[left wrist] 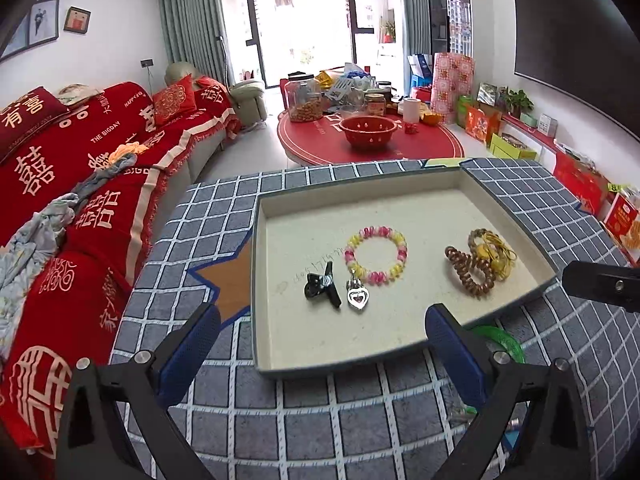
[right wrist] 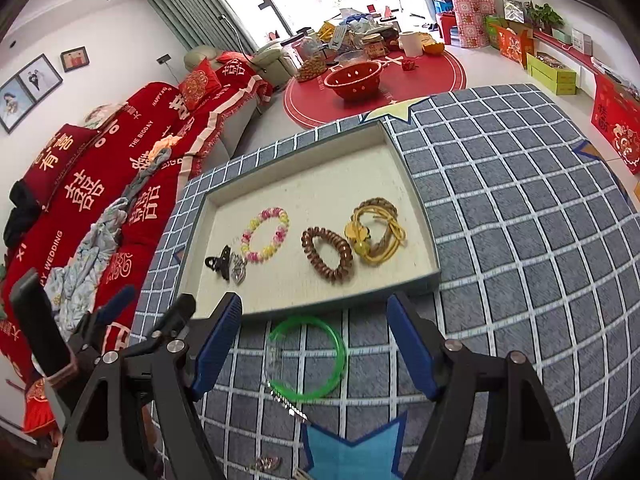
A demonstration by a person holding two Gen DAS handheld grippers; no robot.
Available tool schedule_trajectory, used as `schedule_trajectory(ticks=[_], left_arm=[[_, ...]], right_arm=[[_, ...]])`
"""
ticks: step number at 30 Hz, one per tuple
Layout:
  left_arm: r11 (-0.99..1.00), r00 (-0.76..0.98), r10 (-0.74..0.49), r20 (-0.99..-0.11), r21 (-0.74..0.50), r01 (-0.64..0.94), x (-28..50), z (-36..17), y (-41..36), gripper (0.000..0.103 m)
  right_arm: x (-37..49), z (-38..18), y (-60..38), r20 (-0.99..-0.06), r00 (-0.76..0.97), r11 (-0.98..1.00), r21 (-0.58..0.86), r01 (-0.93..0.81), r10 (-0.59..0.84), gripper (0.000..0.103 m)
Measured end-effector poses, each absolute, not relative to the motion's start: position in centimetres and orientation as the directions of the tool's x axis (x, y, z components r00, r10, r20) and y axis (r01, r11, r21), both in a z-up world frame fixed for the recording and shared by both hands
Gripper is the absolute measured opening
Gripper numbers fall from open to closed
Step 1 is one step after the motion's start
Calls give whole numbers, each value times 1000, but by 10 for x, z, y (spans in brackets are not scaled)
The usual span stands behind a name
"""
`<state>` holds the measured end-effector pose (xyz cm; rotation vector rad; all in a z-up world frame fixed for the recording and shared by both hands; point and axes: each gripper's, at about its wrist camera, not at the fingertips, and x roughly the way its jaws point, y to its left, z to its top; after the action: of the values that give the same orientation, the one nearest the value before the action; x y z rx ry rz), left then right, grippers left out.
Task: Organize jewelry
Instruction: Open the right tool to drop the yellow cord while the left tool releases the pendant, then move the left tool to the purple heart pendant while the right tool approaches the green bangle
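1. The left tongs [left wrist: 322, 336] are spread as wide as they go, and nothing is between their blue pads. They hang over the near edge of a shallow tray [left wrist: 256, 280] and touch nothing.
2. The right tongs [right wrist: 314, 346] are also spread, a little less wide, and hold nothing. They hover above a green bangle [right wrist: 306, 358], which lies flat on the checked cloth [right wrist: 520, 240] of the worktop, between the two pads but apart from them.
3. Ahead of both tongs, inside the tray, the jewelry lies in a loose row: a black hair clip [left wrist: 322, 290] at the left, just beside it a silver heart pendant [left wrist: 358, 298], then a pink and yellow bead bracelet [left wrist: 376, 254] touching the pendant.
4. Further right in the tray lies a brown spiral hair tie [right wrist: 327, 255], touching a tangle of yellow cord and a braided band [right wrist: 376, 228].
5. A small toothed piece [right wrist: 286, 400] lies against the bangle's near edge; what it is cannot be told.
6. At the bottom edge of the right view a small glittery item [right wrist: 266, 464] is cut off and blurred.
7. In the left view the bangle is mostly hidden behind the right-hand pad.
8. Faint writing on the tray floor near the clip is too small to read.
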<state>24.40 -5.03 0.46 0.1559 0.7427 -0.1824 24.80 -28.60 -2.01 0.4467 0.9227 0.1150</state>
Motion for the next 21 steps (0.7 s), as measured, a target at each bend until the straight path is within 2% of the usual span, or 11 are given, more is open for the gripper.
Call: schedule_trajectory(ticks=[5,6,7,10,11,12,17,21], left_arm=[[974,716,-105,-690,76,215,224,3,-39,103],[973,712,-109,-693,73,220,221,3,-37,103],[972,706,-118,-699,66,227,217,2,-36,103],[970,684,-135,-717,45,239,206,-2,-32,103],[969,677,-141,-722,38,244,202,-4,-31,103],[966,667,-158,-728,27,258,198,-6,-30,103],[949,633,-222,-742,-16,314,172,-13,-32,103],[928,614,-240,-752,9,373,151,-22,-42,103]], right_arm=[[229,-26,-288,-753,593,898,426,108,286,81],[225,-26,-289,-755,590,898,425,112,284,83],[221,-27,-291,-757,589,897,426,117,283,88],[210,-29,-293,-757,591,896,427,122,280,90],[206,-28,-293,-757,595,900,418,125,269,92],[202,-28,-294,-757,601,904,408,127,258,103],[188,-28,-295,-770,584,912,394,119,257,103],[183,-36,-298,-805,539,914,380,143,250,103]])
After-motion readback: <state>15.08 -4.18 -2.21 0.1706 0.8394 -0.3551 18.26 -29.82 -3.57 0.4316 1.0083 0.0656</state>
